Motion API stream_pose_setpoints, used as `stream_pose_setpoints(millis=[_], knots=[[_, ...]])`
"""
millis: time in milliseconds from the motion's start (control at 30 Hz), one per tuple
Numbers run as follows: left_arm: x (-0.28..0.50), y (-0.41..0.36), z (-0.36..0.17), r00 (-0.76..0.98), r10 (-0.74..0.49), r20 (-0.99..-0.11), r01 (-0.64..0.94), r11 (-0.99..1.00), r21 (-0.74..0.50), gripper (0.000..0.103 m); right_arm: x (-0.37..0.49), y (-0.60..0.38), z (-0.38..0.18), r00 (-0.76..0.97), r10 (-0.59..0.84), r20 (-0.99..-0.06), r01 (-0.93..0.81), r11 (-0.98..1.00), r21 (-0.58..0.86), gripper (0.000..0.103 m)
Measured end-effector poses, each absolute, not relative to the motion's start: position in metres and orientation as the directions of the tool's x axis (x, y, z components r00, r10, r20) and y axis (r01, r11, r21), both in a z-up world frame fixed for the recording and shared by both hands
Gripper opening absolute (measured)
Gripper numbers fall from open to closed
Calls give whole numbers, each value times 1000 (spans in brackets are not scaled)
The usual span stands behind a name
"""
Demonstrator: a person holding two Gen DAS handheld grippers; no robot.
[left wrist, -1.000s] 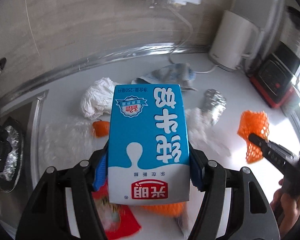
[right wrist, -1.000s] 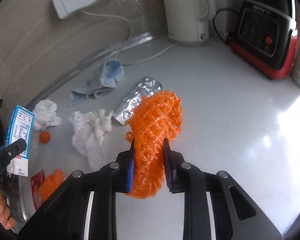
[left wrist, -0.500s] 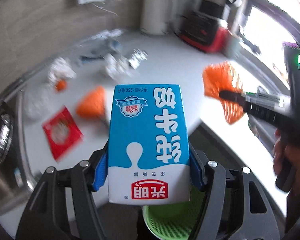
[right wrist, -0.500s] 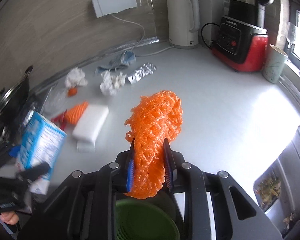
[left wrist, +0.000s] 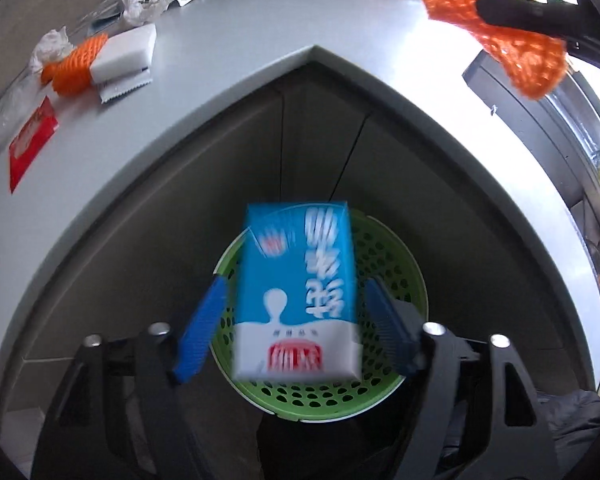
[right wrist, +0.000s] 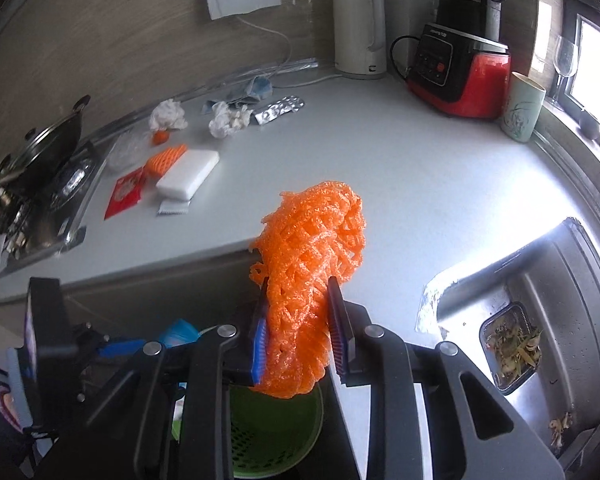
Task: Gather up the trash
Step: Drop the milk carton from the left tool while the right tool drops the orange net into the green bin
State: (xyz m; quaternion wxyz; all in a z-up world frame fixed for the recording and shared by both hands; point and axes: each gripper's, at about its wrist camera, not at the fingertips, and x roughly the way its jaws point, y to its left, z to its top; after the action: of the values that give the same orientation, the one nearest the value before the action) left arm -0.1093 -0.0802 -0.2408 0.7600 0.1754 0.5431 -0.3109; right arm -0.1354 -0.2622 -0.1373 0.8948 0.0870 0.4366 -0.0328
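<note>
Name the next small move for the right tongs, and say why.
Probably open the right tongs: they pinch the orange net right above the green bin, where the left tongs are opening around the carton.

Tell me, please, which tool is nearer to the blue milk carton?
Left. The left tool straddles the milk carton, jaws opening with gaps on both sides, above the green basket. The right tool is off to the side, clamped on the orange foam net.
</note>
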Motion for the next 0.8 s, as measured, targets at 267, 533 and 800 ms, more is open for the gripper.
stream_pose_setpoints(millis=[267, 533, 800], knots=[[-105, -71, -217, 269, -286, -920, 606, 793, -69, 81, -152, -243, -155, 579, 98, -810, 40, 988, 148, 29], [-77, -24, -155, 437, -250, -864, 420, 906, -50, 90, -164, -203, -198, 441, 236, -866, -155, 970, 186, 33], [-53, 9, -117, 538, -193, -821, 310, 951, -20, 91, -154, -186, -245, 340, 240, -909, -177, 966, 189, 74]])
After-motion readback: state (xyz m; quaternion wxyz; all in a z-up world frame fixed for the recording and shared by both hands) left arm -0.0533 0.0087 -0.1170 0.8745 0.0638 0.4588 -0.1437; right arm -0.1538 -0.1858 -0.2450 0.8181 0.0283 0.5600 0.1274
